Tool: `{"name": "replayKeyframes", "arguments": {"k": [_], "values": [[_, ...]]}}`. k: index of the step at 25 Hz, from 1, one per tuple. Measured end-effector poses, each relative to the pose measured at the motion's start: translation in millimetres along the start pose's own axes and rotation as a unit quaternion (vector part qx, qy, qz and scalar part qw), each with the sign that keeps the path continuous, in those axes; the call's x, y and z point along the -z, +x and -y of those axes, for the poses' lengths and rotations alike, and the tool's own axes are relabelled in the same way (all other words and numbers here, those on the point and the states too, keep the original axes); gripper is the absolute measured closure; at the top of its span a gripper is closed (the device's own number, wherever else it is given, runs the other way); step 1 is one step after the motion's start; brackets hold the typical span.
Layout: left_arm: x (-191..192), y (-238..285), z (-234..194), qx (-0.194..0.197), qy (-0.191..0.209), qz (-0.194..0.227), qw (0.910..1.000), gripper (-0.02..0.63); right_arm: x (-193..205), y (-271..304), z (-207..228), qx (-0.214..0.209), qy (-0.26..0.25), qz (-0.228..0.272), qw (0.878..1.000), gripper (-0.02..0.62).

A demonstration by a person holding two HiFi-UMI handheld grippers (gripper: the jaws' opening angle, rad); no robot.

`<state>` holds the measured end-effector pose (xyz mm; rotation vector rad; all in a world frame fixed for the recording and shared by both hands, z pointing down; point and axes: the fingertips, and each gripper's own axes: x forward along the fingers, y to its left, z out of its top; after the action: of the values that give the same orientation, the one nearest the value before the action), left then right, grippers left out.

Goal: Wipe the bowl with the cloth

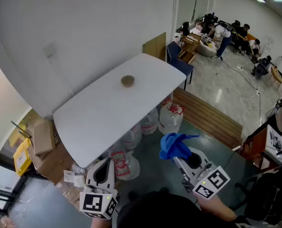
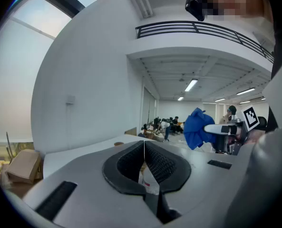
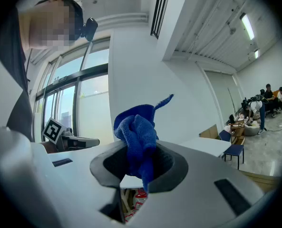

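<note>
A small brown bowl (image 1: 127, 81) sits on the white table (image 1: 98, 113) toward its far end; in the left gripper view the bowl (image 2: 119, 143) is a small speck on the tabletop. My right gripper (image 1: 177, 156) is shut on a bunched blue cloth (image 1: 175, 145), held in the air off the table's near right side. In the right gripper view the cloth (image 3: 137, 137) sticks up from between the jaws. My left gripper (image 1: 105, 163) is shut with nothing in it, below the table's near edge. The left gripper view shows the cloth (image 2: 197, 127) to the right.
Large water bottles (image 1: 170, 118) stand on the floor under and beside the table. Cardboard boxes (image 1: 43, 139) are stacked to the left by the wall. A blue chair (image 1: 179, 63) stands past the table's far end. People sit far off at the back (image 1: 226, 32).
</note>
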<state>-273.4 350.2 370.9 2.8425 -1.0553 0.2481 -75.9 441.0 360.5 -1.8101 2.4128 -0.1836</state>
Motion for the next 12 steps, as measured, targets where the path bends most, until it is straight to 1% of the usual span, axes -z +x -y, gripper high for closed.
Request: {"name": "replayKeyframes", "arguments": {"k": [8, 12], "values": [[1.3, 5.0, 7.0, 0.0, 0.005, -0.004, 1.0, 0.592, 3.9, -4.5, 7.6, -0.003, 0.012, 0.001, 1.0, 0.518], [-0.3, 10.6, 15.2, -0.003, 0.005, -0.007, 1.0, 0.592, 1.6, -12.5, 18.5, -0.003, 0.024, 0.005, 1.0, 0.518]]}}
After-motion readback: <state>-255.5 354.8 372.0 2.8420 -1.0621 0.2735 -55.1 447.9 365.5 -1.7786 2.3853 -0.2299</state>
